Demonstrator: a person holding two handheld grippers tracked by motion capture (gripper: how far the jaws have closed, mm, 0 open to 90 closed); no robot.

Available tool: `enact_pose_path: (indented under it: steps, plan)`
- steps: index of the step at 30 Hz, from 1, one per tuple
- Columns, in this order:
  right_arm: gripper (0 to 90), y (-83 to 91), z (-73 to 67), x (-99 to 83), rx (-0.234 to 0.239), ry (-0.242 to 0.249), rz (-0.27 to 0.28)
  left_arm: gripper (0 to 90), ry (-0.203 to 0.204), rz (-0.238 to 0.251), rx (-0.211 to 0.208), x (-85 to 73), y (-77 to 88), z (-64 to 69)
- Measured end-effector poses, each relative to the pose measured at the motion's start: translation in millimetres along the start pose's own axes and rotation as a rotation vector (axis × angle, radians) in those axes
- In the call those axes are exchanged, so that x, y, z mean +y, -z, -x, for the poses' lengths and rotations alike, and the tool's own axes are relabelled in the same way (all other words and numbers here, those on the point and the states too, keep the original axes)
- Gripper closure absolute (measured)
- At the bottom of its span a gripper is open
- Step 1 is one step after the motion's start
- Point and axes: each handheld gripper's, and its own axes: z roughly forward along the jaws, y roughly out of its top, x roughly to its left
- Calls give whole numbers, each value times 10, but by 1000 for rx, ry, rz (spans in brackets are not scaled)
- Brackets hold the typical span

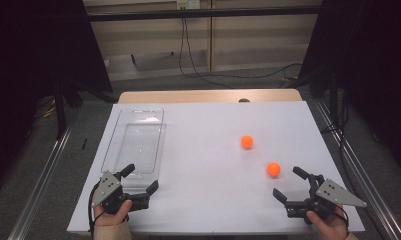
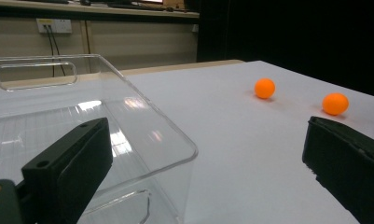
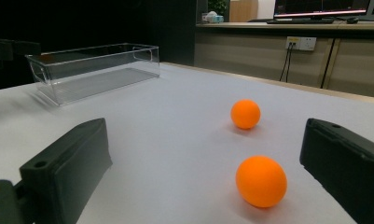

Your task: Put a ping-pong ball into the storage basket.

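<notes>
High view, both grippers point(image 1: 140, 178) point(image 1: 289, 185) gaping empty, orange balls point(image 1: 273, 169) unobstructed, clear tray point(image 1: 155, 112) left

Bare white table point(image 1: 208, 170) lies between both grippers; the clear tray point(image 1: 138, 142) blocks the left side.

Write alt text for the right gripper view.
Two orange balls lie on a white table, the near ball just ahead of the open right gripper, the far ball beyond it. The gripper's two black fingers rise from the bottom corners, holding nothing. An empty clear plastic bin stands farther off at left.
</notes>
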Motion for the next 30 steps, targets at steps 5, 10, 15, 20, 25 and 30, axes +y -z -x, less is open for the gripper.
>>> enact_pose_path:
  steps: [5,10,15,20,25,30]
  plan:
    - [13,13,13,2,-9,-7,4,15,-5,-11,-9,10,-32,23]
    - [13,27,25,8,-10,-6,8,15,-7,-7,-18,29,-48,46]
    - [14,37,32,14,-14,-10,12,15,-8,-5,-36,51,-82,78]
    - [14,37,31,15,-10,-6,11,15,-3,1,-39,78,-95,100]
    - [15,34,27,15,-5,-7,8,15,2,3,-54,113,-138,139]
    - [15,35,21,14,0,-7,6,15,4,1,-62,131,-189,187]
